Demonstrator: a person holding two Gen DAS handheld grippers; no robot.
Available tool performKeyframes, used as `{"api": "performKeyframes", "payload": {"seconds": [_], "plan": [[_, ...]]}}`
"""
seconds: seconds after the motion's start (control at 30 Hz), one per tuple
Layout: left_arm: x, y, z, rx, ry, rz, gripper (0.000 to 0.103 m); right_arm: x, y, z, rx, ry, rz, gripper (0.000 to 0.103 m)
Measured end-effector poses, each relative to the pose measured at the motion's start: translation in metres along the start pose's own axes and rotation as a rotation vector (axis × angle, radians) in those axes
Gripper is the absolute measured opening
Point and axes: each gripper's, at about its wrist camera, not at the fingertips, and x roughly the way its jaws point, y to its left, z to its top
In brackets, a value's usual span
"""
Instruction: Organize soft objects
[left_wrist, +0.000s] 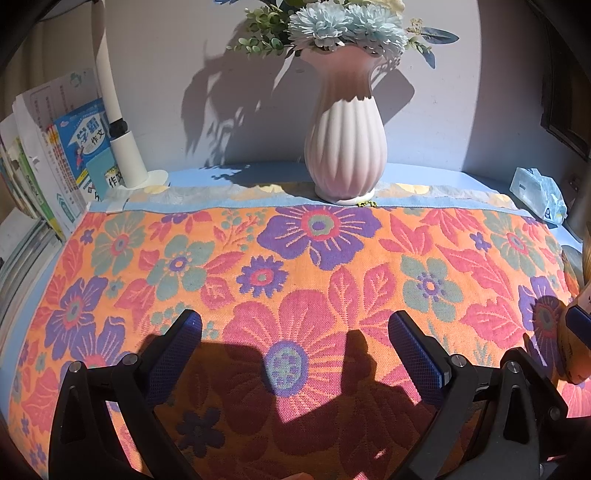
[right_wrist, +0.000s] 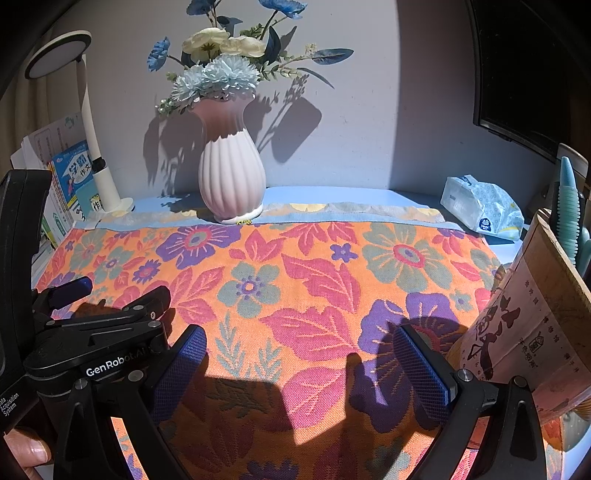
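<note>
Both tools (left_wrist: 295, 354) (right_wrist: 301, 363) spread-jawed above floral towel (left_wrist: 317, 258)

An orange floral woven towel (left_wrist: 295, 280) covers the pale blue tabletop (left_wrist: 207, 177); behind it stands a ribbed pink ceramic vase (left_wrist: 345, 147), upright books (left_wrist: 70, 158) left, a plastic tissue pack (left_wrist: 537, 194) right.

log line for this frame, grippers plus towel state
left gripper: open, empty, above towel | right gripper: open, empty, above towel | floral towel: spread flat on desk, ungrasped | vase: at towel's far edge
</note>
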Motion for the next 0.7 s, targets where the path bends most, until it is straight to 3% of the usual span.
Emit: {"api": "performKeyframes", "payload": {"seconds": [0.7], "plan": [[-0.0036,0.0026,0.0003,0.000,-0.033,0.000,0.101,0.0010,-0.0004,-0.0001,-0.001,0.001,0.001,0.101]]}}
